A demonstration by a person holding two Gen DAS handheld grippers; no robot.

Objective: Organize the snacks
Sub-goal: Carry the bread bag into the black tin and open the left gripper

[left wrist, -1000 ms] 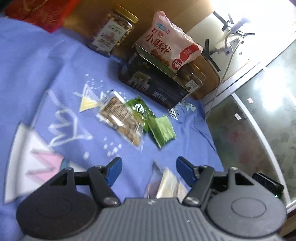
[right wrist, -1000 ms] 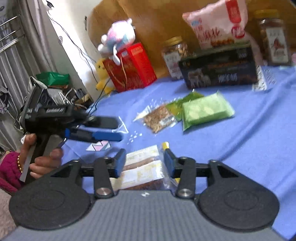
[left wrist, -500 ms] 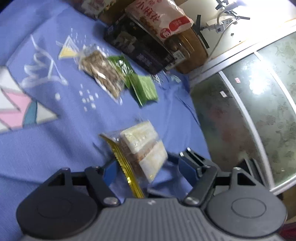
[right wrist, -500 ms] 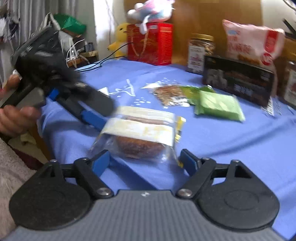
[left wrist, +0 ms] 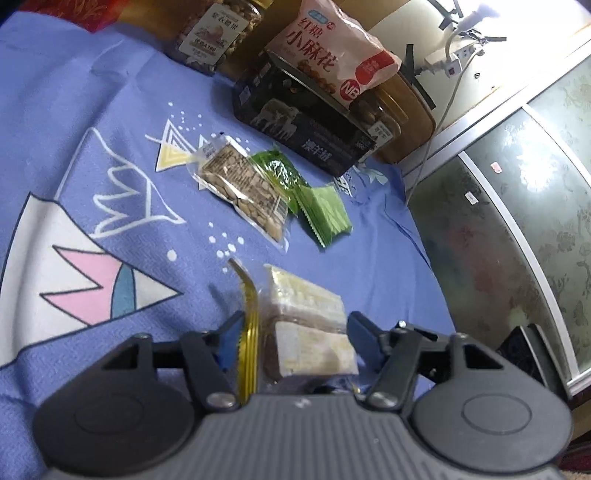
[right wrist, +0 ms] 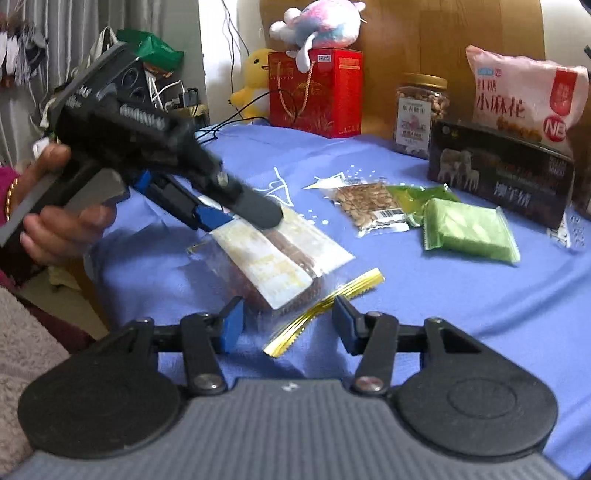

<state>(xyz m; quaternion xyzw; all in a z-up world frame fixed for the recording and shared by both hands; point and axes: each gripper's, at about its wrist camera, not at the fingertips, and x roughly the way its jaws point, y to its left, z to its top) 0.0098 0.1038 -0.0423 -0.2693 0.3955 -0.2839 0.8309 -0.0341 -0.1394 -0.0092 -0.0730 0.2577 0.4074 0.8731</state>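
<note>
1. My left tool (left wrist: 291, 338) has the clear cake packet (left wrist: 306, 325) between its blue fingers (left wrist: 229, 341), and its jaws are closing. The packet's gold-edged seal stands against the left finger; I cannot tell whether the right finger touches the wrapper.
2. From the right wrist view, my left tool (right wrist: 236, 216) comes in from the left, held in my left hand (right wrist: 62, 225), with its dark upper finger lying across the top of that cake packet (right wrist: 273, 258).
3. My right tool (right wrist: 288, 325) is just in front of the packet's near end, and its jaws are also closing. The packet's gold seal strip (right wrist: 325, 310) and a corner of the wrapper lie between the fingers, but the pads are not pressing on them.
4. The packet rests on the blue cloth (right wrist: 461, 306) over the desk, near its front edge.
5. Farther back lie a clear bag of seeds (right wrist: 373, 205) and, touching it, a dark green packet (left wrist: 279, 171) and a light green packet (right wrist: 469, 230).
6. Behind those stands a black box (right wrist: 498, 173) with a pink snack bag (right wrist: 524, 99) on top, and a nut jar (right wrist: 419, 110) beside it.
7. A red gift box (right wrist: 314, 92) with a plush toy (right wrist: 317, 29) on it sits at the far left of the desk.
</note>
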